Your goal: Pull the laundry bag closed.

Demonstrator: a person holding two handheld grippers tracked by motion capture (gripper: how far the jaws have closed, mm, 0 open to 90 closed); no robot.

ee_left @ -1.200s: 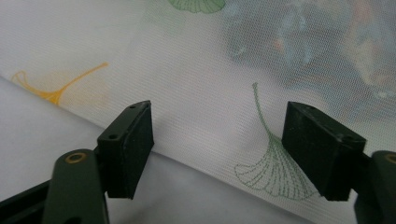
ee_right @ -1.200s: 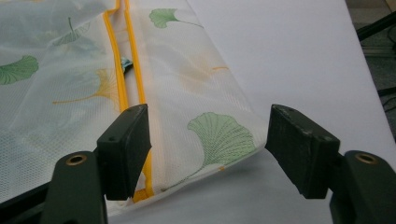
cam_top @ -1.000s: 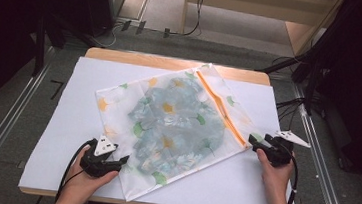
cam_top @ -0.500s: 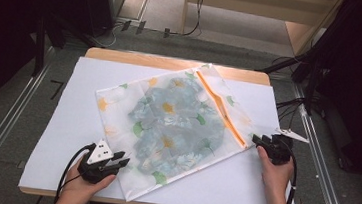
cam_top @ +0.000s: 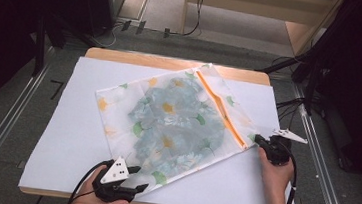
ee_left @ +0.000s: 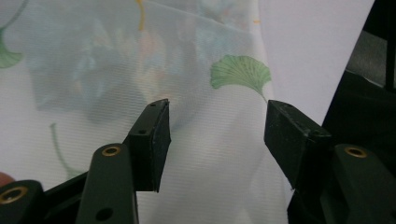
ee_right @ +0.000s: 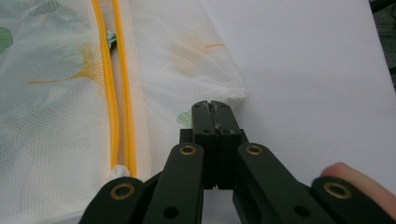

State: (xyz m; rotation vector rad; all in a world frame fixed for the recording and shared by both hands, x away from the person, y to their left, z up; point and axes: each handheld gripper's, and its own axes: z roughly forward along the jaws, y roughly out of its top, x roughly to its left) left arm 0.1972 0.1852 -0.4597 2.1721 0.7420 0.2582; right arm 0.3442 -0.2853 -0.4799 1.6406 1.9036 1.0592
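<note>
Since the earlier frame the left tool has drawn back off the mesh laundry bag, jaws just reopened, empty. Right tool has closed, pinching the bag's corner beside the orange zipper. Risk: thin mesh slips free when pulled

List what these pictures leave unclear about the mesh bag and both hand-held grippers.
- Mesh bag contents: high view, blurred blue-green shape behind the mesh.
- Right hand-held gripper: right gripper view, its closed jaws hide whether the corner's mesh is pinched.
- Zipper pull: too small.
- Left hand-held gripper: left gripper view, bag's near edge cut off.
</note>
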